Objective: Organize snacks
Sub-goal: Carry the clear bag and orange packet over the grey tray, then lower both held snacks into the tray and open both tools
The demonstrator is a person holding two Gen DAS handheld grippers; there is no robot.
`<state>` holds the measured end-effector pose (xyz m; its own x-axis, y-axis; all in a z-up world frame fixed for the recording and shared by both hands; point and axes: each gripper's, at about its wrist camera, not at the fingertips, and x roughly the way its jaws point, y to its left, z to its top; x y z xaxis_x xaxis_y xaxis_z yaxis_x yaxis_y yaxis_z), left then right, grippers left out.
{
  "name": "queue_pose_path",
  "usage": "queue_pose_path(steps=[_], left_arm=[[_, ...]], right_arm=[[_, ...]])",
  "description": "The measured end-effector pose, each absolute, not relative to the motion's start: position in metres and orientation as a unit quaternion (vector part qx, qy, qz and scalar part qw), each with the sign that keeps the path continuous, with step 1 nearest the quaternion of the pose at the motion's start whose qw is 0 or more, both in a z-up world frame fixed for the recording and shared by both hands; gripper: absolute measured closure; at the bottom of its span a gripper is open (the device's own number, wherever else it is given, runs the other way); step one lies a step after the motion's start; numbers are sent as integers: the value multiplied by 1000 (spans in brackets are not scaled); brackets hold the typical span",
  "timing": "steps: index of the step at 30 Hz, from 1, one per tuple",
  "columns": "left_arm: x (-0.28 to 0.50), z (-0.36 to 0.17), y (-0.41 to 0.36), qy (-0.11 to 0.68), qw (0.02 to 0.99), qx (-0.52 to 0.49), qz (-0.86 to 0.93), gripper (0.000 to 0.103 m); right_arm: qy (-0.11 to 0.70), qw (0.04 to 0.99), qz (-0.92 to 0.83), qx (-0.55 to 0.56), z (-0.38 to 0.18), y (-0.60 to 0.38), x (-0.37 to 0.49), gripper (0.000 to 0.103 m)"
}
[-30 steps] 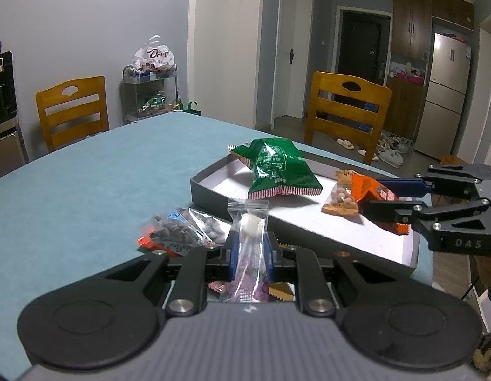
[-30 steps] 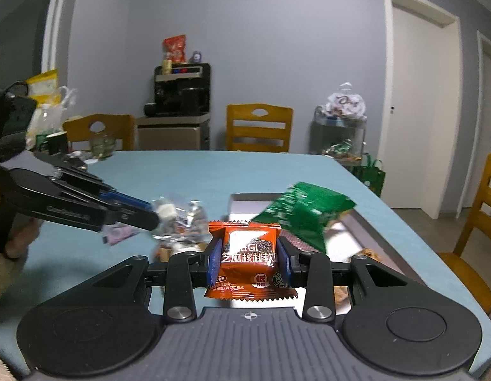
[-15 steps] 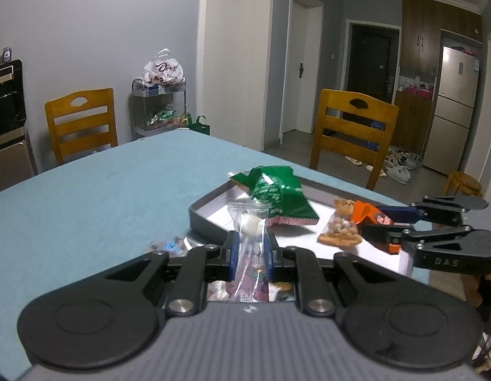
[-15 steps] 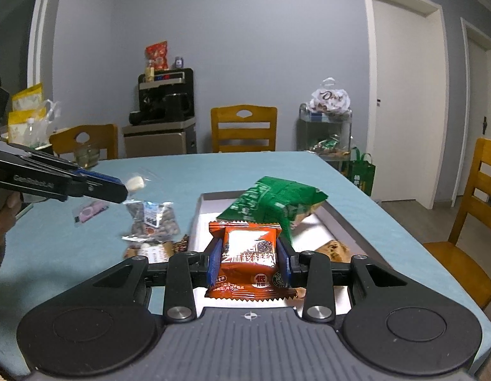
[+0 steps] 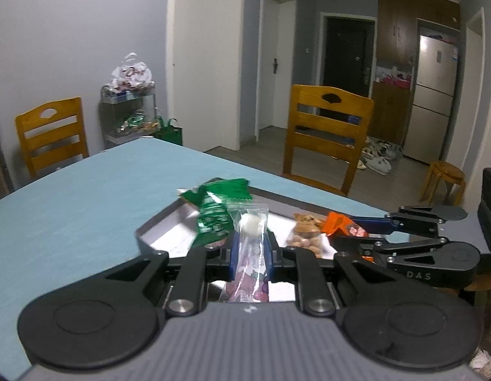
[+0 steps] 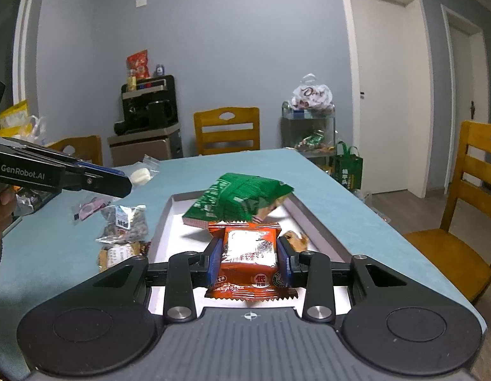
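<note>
You've got two packs in the tray (image 6: 312, 222) already; left claw (image 5: 251, 247) grips a clear packet (image 5: 250, 238), right claw (image 6: 249, 262) an orange one (image 6: 250, 254), few more (image 6: 124, 222) beside it.

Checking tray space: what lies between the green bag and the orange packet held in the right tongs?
Right wrist view: only bare white floor of the tray separates the green bag from the orange packet.
</note>
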<state>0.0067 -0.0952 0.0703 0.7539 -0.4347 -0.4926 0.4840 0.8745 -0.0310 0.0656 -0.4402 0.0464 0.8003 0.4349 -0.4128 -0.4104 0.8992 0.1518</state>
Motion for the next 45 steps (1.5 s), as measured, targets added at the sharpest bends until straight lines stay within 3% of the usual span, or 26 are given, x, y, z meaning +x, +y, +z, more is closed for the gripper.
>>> queue_pose_path(steps=[20, 45], left_arm=[[28, 16, -178, 298, 893, 89, -327, 90], [45, -12, -206, 336, 870, 103, -345, 90]], right_arm=[[242, 951, 187, 48, 30, -463, 80, 65], [266, 951, 155, 9, 12, -459, 94, 65]])
